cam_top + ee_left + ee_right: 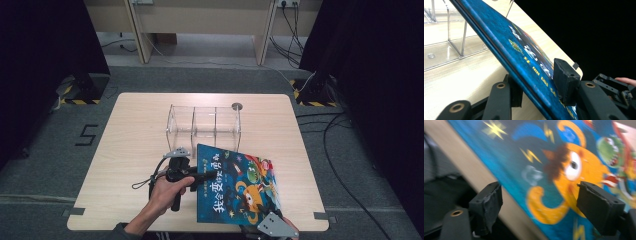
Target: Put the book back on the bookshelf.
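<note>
- The left claw (209,175) is clenched on the left edge of the blue picture book (237,187), one pad above the cover, one beneath.
- The book lies tilted at the table's (135,140) near right, just in front of the clear plastic organizer (203,126).
- The right claw (537,202) hangs released at the book's near right corner, pads apart over the cover.

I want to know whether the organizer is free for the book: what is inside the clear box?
The clear box shows three compartments with nothing visible inside. The book, shut in the left gripper, covers part of its near bottom edge.
</note>
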### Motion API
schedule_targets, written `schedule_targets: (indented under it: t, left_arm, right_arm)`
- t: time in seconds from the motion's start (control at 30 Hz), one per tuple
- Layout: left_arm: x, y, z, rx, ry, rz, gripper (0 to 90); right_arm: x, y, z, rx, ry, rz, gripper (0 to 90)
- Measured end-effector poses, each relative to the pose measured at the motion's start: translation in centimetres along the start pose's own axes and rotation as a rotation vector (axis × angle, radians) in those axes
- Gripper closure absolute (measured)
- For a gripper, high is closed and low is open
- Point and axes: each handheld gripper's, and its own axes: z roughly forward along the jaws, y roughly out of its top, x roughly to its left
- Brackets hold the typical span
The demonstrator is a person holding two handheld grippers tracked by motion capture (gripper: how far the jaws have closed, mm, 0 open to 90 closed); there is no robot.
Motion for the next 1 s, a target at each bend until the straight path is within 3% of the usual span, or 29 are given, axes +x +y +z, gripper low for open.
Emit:
schedule_targets:
  t: [0.03, 0.13, 0.27, 0.37, 0.7, 0.87, 1.0]
  left_arm:
    - [-0.2, 0.0, 0.0, -0.001, 0.004, 0.000, 58.1]
    - [-0.3, -0.1, -0.1, -0.004, 0.007, 0.007, 56.8]
    - [-0.5, -0.1, -0.1, -0.003, 0.001, 0.008, 54.6]
    - [-0.7, -0.4, 0.3, 0.012, -0.004, 0.012, 54.2]
    - [-0.5, -0.4, 0.4, 0.005, 0.005, 0.011, 55.3]
    - [-0.5, -0.2, 0.2, -0.013, -0.010, -0.006, 54.0]
    - [-0.2, 0.2, -0.2, -0.023, -0.047, -0.018, 49.0]
  right_arm:
    - [-0.3, -0.2, 0.3, 0.029, -0.040, 0.003, 22.7]
    - [-0.4, -0.1, 0.5, 0.033, -0.047, 0.006, 22.6]
    - [0.4, 0.4, 0.6, 0.005, -0.083, -0.073, 27.5]
    - [0.9, 1.0, 1.0, -0.028, -0.100, -0.101, 29.8]
    - [2.4, 1.6, 2.1, -0.001, -0.219, -0.250, 34.7]
    - [3.3, 1.8, 1.9, -0.002, -0.299, -0.353, 50.1]
    - [3.5, 1.9, 1.2, -0.046, -0.303, -0.343, 59.7]
